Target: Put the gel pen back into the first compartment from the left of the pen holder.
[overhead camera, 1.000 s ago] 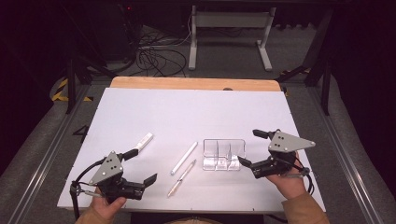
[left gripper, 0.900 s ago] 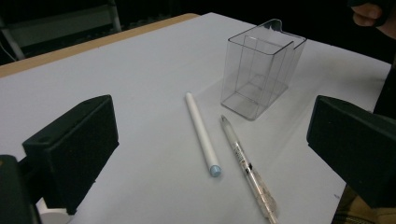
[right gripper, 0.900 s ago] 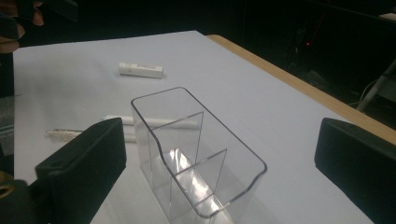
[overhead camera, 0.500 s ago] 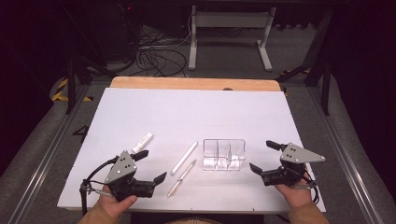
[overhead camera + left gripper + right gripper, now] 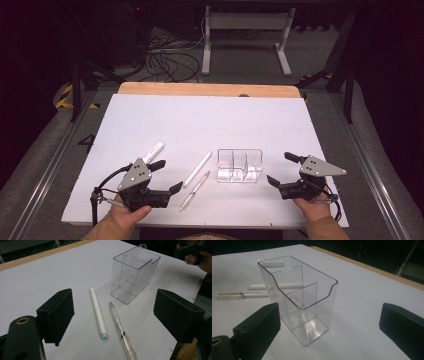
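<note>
While both grippers sat lower on the sheet half a second ago, the high view now has the left gripper (image 5: pixel 167 176) nearer the pens and the right gripper (image 5: pixel 286 169) closer to the holder (image 5: pixel 240 165), each with its jaws spread apart and gripping nothing. The holder stands upright on the white sheet (image 5: pixel 200 120) between the two grippers, unmoved. A white stick (image 5: pixel 197 169) and a clear pen (image 5: pixel 194 189) lie side by side just left of it, and a short white marker (image 5: pixel 151 150) lies farther left, beyond the left gripper.

In the left gripper view, the black padded jaws frame the stick (image 5: pixel 98 313) and the pen (image 5: pixel 122 331); the stick is matte with a pale blue end, the pen transparent with dark print. The holder (image 5: pixel 133 273) stands beyond, thin-walled and glossy.

The right gripper view brings out the holder (image 5: pixel 299 298) at close range: inner dividers, a scooped rim, rounded corners. Behind it lie the marker (image 5: pixel 270 262), stick (image 5: pixel 275 286) and pen (image 5: pixel 239 295).
</note>
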The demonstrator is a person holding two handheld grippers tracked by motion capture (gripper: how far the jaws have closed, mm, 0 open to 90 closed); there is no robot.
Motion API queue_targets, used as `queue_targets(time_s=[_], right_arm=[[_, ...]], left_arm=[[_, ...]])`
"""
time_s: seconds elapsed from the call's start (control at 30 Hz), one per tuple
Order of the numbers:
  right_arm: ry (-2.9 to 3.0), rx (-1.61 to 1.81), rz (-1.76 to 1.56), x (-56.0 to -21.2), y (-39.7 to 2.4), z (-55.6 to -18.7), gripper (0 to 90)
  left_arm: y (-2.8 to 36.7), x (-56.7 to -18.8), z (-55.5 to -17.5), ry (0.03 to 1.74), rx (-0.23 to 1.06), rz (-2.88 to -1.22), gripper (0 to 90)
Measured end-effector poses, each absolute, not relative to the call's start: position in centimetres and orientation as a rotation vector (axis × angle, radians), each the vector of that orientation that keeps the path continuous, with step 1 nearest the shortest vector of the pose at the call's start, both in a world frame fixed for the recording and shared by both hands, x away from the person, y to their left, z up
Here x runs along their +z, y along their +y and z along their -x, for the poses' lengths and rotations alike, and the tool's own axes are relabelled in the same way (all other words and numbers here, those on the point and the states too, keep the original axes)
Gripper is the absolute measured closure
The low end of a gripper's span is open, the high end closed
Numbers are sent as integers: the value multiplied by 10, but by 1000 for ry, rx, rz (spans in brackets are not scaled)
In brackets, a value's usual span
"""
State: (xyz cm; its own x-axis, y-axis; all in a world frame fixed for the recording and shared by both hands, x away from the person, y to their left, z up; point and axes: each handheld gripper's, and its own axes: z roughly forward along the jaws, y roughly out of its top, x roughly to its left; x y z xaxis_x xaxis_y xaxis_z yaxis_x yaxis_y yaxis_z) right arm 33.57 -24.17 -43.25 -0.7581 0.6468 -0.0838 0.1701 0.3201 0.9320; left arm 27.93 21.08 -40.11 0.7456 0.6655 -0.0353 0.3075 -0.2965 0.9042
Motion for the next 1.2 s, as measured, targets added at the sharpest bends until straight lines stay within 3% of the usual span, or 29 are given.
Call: queue_targets(time_s=[0.3, 0.77, 1.2], right_arm=[[2145, 1441, -734, -435, -242, -337, 46], [2155, 1434, -725, -436, -241, -336, 51], [2161, 1420, -705, -436, -238, -335, 54]], left_arm=[[203, -398, -287, 788, 329, -1930, 198], [189, -398, -297, 910, 293, -2005, 456], [163, -404, -306, 981, 293, -2093, 471]])
